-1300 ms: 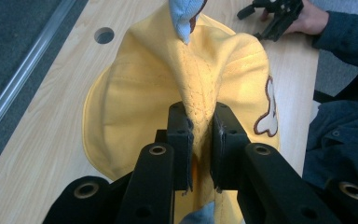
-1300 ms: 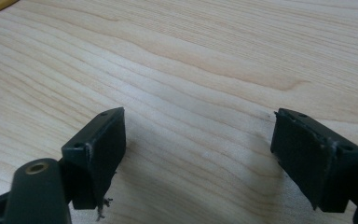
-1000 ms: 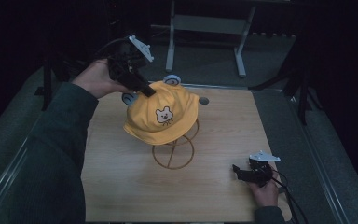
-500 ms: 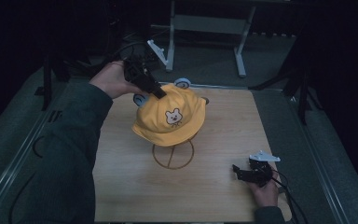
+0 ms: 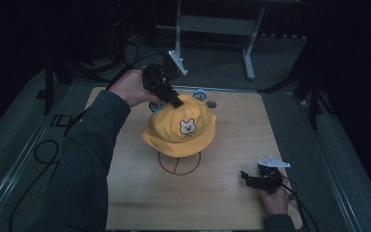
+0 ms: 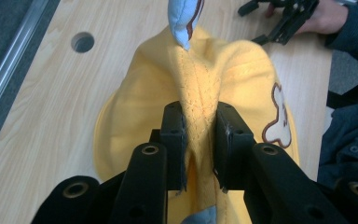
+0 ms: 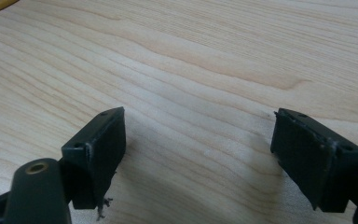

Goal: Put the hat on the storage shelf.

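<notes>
A yellow bucket hat (image 5: 181, 128) with a bear face and blue ears sits on a thin wire stand (image 5: 179, 163) at the middle of the wooden table (image 5: 125, 193). My left gripper (image 5: 176, 102) reaches in from the far left and is shut on a fold of fabric at the hat's crown. In the left gripper view the yellow hat (image 6: 242, 70) bunches up between the two black pads (image 6: 173, 135), with a blue ear (image 6: 182, 14) just beyond. My right gripper (image 5: 245, 177) rests low on the table at the near right, jaws wide apart over bare wood (image 7: 191, 70).
A round hole (image 5: 211, 104) is cut in the table behind the hat. Cables trail off both table sides over grey floor. A metal frame (image 5: 217, 24) stands behind the table. The person's left sleeve (image 5: 87, 159) crosses the table's left part.
The left gripper has carried the hat rightward and down, from beside the stand to resting over it. The right gripper has stayed still.
</notes>
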{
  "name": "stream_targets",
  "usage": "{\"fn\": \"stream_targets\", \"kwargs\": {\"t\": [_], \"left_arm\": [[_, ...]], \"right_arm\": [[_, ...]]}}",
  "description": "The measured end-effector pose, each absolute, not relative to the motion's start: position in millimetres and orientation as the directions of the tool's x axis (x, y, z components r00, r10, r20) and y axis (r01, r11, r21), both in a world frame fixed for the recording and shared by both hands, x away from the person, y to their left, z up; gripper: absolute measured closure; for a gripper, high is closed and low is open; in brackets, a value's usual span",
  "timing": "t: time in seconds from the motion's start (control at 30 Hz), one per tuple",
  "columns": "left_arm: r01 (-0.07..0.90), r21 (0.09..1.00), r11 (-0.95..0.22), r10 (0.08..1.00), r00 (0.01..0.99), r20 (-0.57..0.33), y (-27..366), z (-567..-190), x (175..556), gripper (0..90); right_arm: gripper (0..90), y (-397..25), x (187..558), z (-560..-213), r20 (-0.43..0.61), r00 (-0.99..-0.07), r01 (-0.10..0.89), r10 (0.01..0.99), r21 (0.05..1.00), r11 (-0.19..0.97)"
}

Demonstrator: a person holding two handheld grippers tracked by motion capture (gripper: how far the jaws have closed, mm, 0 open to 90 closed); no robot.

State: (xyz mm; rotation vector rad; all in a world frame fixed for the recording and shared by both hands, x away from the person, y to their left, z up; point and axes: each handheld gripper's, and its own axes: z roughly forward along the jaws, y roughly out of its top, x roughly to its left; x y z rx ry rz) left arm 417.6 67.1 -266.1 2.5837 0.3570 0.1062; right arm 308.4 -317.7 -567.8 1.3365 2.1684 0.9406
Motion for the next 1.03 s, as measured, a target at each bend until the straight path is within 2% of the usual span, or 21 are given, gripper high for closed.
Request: {"fn": "stream_targets", "kwargs": {"t": [0.23,0.47,0.57,0.7,0.87,1.03], "left_arm": [[0.217,0.512,-0.831,0.247,0.969,-0.010,57.1,-274.3,416.5,67.5],[0.218,0.521,-0.826,0.259,0.966,0.007,55.5,-281.1,415.4,50.2],[0.219,0.533,-0.817,0.277,0.960,0.030,58.4,-282.0,413.7,39.0],[0.225,0.545,-0.807,0.290,0.956,0.034,64.9,-282.2,412.6,28.7],[0.236,0.565,-0.791,0.316,0.947,0.047,77.4,-279.7,409.5,26.5],[0.230,0.602,-0.765,0.333,0.941,0.063,98.2,-275.6,401.1,30.3]], "right_arm": [[17.9,-317.6,308.3,-567.8,-0.004,-0.447,0.609,0.895,0.732,0.307],[17.9,-317.6,308.3,-567.8,-0.003,-0.447,0.609,0.895,0.732,0.307],[17.9,-317.6,308.3,-567.8,-0.003,-0.447,0.609,0.895,0.732,0.307],[17.9,-317.6,308.3,-567.8,-0.004,-0.447,0.609,0.895,0.732,0.307],[17.9,-317.6,308.3,-567.8,-0.003,-0.447,0.609,0.895,0.732,0.307],[17.9,-317.6,308.4,-567.8,-0.004,-0.447,0.609,0.895,0.732,0.307]]}}
